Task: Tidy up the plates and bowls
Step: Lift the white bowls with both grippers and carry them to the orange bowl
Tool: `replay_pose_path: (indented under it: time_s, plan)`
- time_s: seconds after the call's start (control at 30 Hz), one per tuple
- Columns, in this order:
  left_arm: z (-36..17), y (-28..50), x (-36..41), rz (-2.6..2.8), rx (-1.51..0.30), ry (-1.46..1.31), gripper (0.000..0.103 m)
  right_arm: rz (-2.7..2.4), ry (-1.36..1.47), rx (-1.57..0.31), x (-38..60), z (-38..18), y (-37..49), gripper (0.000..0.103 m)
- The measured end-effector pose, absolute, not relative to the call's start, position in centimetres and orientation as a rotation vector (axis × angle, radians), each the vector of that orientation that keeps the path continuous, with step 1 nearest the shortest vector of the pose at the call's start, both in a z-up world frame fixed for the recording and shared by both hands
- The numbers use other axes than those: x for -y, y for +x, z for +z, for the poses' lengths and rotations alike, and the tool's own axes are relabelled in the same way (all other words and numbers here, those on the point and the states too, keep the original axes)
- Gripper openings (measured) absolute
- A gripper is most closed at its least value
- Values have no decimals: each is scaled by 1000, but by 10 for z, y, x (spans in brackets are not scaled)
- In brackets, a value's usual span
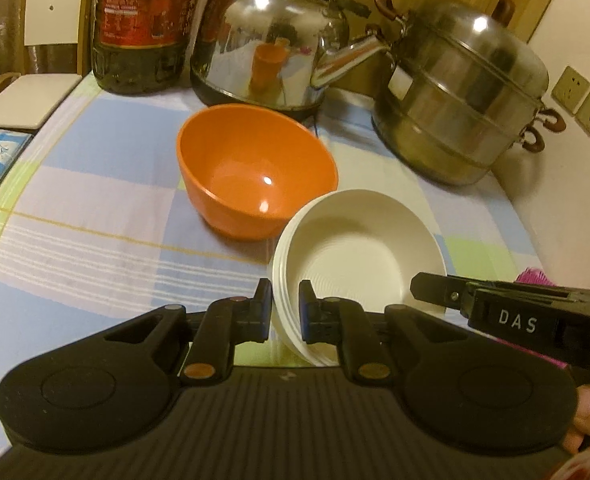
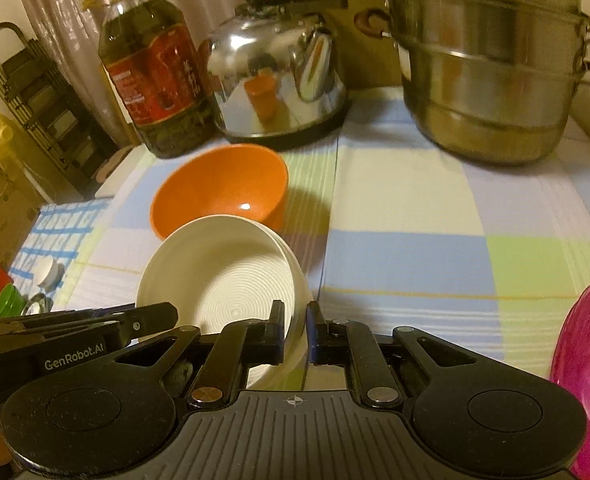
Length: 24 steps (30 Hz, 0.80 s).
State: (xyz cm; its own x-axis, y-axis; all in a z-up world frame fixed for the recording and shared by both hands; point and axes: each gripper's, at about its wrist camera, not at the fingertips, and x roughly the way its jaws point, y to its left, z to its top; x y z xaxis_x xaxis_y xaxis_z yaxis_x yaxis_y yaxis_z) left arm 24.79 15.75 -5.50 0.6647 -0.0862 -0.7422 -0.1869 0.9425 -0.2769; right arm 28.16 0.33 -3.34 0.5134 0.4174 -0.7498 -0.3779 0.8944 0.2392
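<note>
Pinching opposite rims of a stack of white plates (image 1: 359, 240), the left gripper (image 1: 285, 300) clamps the stack's left edge while the right gripper (image 2: 295, 320) clamps its right edge, jaws of both pressed onto the rims. Tilted between them, the stack hangs over the checked tablecloth (image 2: 415, 252), just in front of an orange bowl (image 1: 255, 172). Behind stand a steel kettle (image 1: 263, 40), a steamer pot (image 1: 463, 92) and an oil bottle (image 2: 151, 68)
</note>
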Motion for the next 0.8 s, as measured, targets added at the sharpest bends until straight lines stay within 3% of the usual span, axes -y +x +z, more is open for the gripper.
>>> replay_pose_path:
  time_s: [0.8]
  plan:
    - [-20, 269, -173, 115, -716, -368, 12, 487, 132, -768, -13, -5, 309, 9]
